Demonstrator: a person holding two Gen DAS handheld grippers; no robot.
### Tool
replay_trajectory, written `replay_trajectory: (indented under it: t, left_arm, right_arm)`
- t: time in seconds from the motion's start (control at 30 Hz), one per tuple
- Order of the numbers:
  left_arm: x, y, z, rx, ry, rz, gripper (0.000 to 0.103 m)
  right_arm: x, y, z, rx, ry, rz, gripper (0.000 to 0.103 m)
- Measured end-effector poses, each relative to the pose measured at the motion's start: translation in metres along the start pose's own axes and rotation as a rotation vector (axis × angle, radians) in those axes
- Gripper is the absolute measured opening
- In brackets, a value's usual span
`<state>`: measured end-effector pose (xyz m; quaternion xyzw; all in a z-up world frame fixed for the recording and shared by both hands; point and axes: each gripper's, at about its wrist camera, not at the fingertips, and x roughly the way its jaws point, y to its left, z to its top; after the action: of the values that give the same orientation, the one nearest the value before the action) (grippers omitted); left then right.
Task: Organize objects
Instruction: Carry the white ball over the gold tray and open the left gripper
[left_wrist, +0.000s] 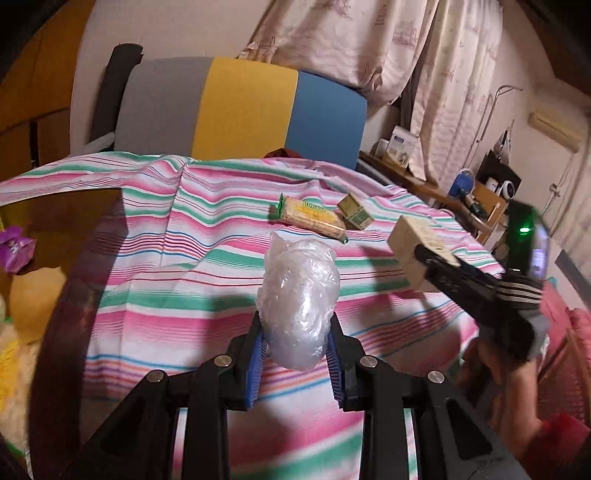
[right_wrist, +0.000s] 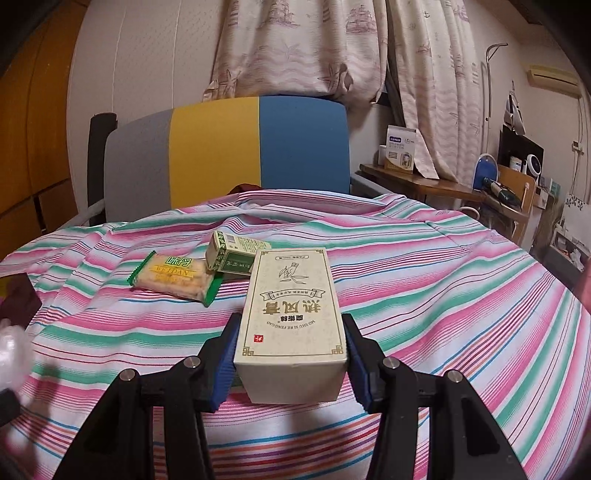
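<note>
Striped cloth (right_wrist: 443, 295) (pink, green) under gripped cream box (right_wrist: 291, 325), plastic bundle (left_wrist: 299, 310).

Home bedroom or living room: striped cloth (right_wrist: 424, 295) over a table, tri-colour chair back (right_wrist: 229, 151) behind it, ship-print curtains (right_wrist: 295, 48) above the chair, cluttered wooden side shelf (right_wrist: 436, 188) right of the chair.

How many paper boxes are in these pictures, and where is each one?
2. The tall cream box is held in the right gripper above the striped cloth. The small green box lies on the cloth, beside the biscuit packet. More may be hidden outside the views.
</note>
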<state>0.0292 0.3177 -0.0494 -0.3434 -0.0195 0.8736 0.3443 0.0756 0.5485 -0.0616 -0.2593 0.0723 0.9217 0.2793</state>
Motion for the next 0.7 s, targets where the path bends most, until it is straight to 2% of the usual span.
replay_trajectory:
  t: [0.13,0.3,0.7]
  left_arm:
    - [-0.023,0.006,0.001,0.016,-0.031,-0.003,0.03]
    - [-0.044,0.025,0.006,0.005,-0.061,0.033,0.03]
    - [-0.081,0.114,0.017,-0.174,-0.102,0.177,0.03]
  right_arm:
    - [-0.001,0.002,0.0,-0.009,-0.001,-0.008,0.052]
    - [-0.002,0.005,0.0,-0.025,-0.003,-0.015,0.052]
    - [-0.007,0.011,-0.001,-0.055,-0.014,-0.016,0.052]
